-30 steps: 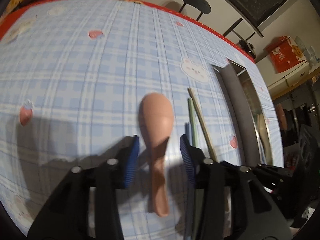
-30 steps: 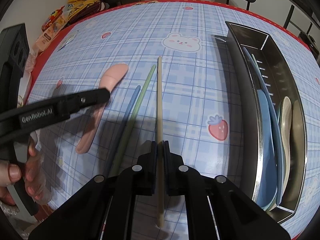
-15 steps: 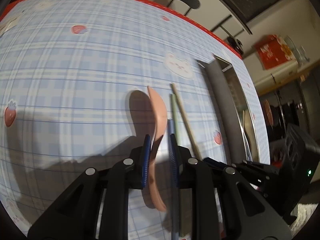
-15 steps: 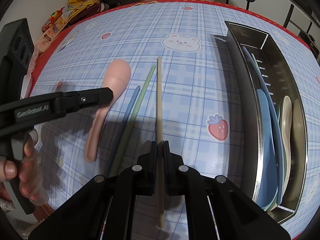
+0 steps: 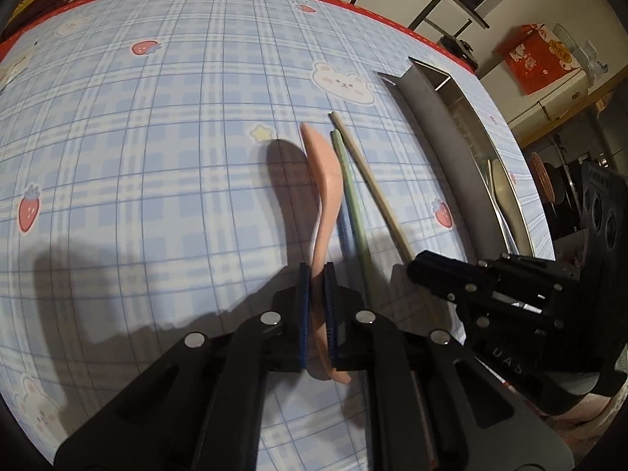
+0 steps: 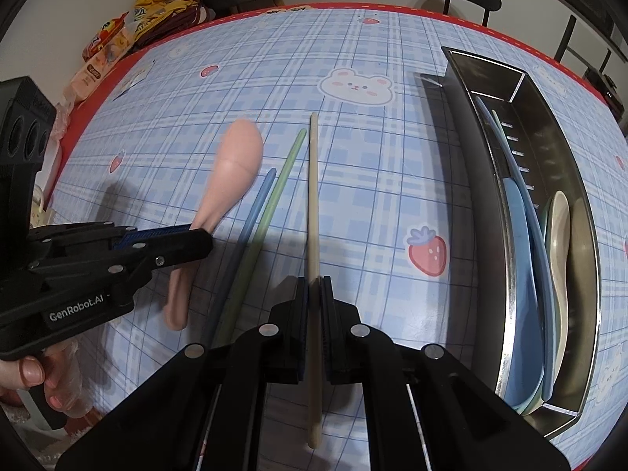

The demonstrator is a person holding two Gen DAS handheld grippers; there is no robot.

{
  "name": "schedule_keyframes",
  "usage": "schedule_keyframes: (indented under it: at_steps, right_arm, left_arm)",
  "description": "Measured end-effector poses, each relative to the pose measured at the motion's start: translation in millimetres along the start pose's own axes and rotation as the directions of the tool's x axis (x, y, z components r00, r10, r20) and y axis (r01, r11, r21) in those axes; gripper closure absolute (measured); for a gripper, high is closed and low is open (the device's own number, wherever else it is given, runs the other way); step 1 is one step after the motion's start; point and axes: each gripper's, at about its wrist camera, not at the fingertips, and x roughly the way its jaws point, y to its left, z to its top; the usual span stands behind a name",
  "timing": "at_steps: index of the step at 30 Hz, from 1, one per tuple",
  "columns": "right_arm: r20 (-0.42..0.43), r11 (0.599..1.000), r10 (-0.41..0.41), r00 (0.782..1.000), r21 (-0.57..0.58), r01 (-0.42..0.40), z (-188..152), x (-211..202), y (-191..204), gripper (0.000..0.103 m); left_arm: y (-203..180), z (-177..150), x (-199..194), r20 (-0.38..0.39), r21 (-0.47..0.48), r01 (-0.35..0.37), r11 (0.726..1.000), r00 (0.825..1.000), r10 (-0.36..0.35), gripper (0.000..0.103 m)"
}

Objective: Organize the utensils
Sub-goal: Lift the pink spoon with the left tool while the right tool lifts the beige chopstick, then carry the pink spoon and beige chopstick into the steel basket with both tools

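While each claw pinches its piece, left (image 5: 317,271) a pink spoon (image 5: 324,180), right (image 6: 313,280) a beige chopstick (image 6: 313,196), two chopsticks lie between

Left hand-held gripper (image 5: 317,271) clamped pink spoon (image 5: 325,184) (now on edge).

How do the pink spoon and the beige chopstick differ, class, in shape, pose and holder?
The pink spoon widens into a bowl; the beige chopstick is a thin straight stick. The spoon is turned on edge; the chopstick runs straight ahead. The left claw grips the spoon; the right claw grips the chopstick. Both are clamped partway along, outside the metal tray.
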Motion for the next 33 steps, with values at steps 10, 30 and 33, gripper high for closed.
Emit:
schedule_keyframes:
  at_steps: [10, 30, 33]
  right_arm:
    - [0.087, 0.99, -0.073, 0.994, -0.113, 0.083, -9.6, 0.4, 14.0, 0.096]
    - [0.087, 0.992, 0.075, 0.993, 0.095, -0.083, -37.8, -32.4, -14.7, 0.096]
    - [0.114, 0.983, 0.106, 0.988, 0.138, -0.121, -45.4, -47.7, -19.9, 0.096]
  left_arm:
    - [-3.9, -7.2, -4.0, 0.009, -0.001, -0.041, 0.999, 0.999, 0.041, 0.092]
    - [-2.8, -51.4, -46.0, 0.015, -0.06, -0.078, 0.995, 0.997, 0.08, 0.092]
    - [-3.9, -57.8, -62.1, 0.048, -0.08, -0.046, 0.996, 0.998, 0.05, 0.092]
